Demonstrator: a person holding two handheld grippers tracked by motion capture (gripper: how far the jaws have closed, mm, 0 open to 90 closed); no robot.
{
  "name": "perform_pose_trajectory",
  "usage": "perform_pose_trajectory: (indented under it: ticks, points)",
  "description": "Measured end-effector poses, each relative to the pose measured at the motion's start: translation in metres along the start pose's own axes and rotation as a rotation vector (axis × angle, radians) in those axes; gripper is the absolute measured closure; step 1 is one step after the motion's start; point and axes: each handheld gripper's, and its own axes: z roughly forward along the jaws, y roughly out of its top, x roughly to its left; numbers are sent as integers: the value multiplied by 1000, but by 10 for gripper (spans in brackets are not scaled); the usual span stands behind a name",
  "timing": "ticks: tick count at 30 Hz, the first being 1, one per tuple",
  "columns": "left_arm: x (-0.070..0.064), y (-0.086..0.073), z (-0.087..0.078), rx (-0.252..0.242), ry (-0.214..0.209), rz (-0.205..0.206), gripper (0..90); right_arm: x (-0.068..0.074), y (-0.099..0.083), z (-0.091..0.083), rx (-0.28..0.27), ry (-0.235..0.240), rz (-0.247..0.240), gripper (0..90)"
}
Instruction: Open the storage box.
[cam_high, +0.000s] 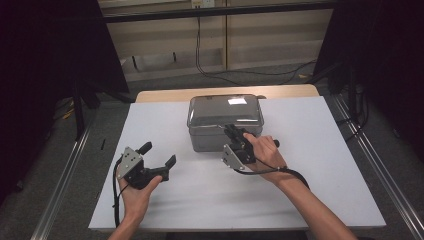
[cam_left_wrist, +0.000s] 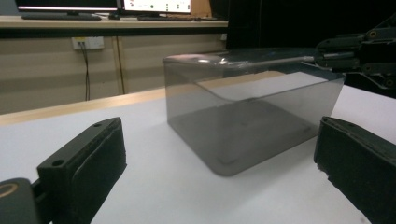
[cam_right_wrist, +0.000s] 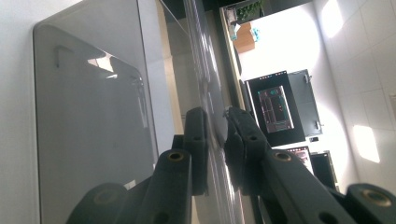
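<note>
Since the work in hand looks like taking the lid off the box, each line below says what is sitting where, and why.

Table (cam_high: 320, 165): it is carrying a white sheet that is giving both hands a flat, bare surface to work on, with the wooden edge showing at the far side.

Box (cam_high: 220, 137): the smoky see-through container is standing upright near the far middle of the sheet, square to the person, so its near edge is facing the hands (it looks empty through the wall in the left gripper view (cam_left_wrist: 252, 126)).

Lid (cam_high: 225, 110): it is lying on top of the box, and in the left gripper view its rim is appearing slightly raised at the near corner (cam_left_wrist: 261, 60), though I cannot be sure it is off its seat.

Right gripper (cam_high: 234, 135): it is reaching over the box's near edge, turned on its side, with its jaws nearly closed on the thin lid rim (cam_right_wrist: 215, 140), probably to peel it upward.

Left gripper (cam_high: 159, 155): it is resting on the sheet well apart from the box, jaws spread wide and holding nothing, likely waiting to steady the box.
</note>
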Motion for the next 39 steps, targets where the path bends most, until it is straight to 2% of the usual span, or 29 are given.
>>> perform_pose_trajectory:
  ticks: [6, 8, 10, 13, 14, 17, 21, 22, 25, 30, 33, 35, 36, 39]
  points:
    - [-2, 11, 20, 25, -16, 11, 19, 0, 0, 0, 3, -3, 5, 784]
    - [-1, 13, 25, 12, -44, 38, 16, -1, 0, 0, 1, -6, 9, 785]
    - [-1, 14, 31, 10, -57, 39, 15, -1, 0, 0, 2, -6, 12, 784]
    - [-2, 15, 38, 20, -71, 72, 19, -2, 0, 0, 2, -6, 12, 784]
    - [-1, 16, 42, 17, -78, 68, 24, -2, 0, 0, -1, -9, 12, 784]
    - [-1, 16, 49, 18, -69, 51, 33, -3, 0, 0, -3, -12, 15, 784]
    - [1, 16, 59, 38, -63, 64, 34, -4, 1, -1, 1, -14, 24, 785]
    - [1, 17, 62, 34, -65, 44, 34, -4, 1, -1, 3, -14, 25, 786]
    - [2, 18, 68, 27, -62, 65, 33, -6, 1, -1, -2, -20, 24, 786]
    - [5, 15, 78, 30, -62, 59, 41, -7, 2, -1, 3, -18, 20, 787]
    - [5, 16, 84, 33, -48, 93, 48, -8, 2, 0, -1, -19, 16, 788]
    - [6, 18, 88, 25, -50, 79, 53, -8, 2, 0, 0, -21, 16, 788]
    - [7, 18, 90, 22, -43, 89, 63, -9, 2, 0, 2, -20, 15, 788]
    - [8, 21, 98, 28, -36, 82, 81, -10, 2, 0, -3, -21, 16, 788]
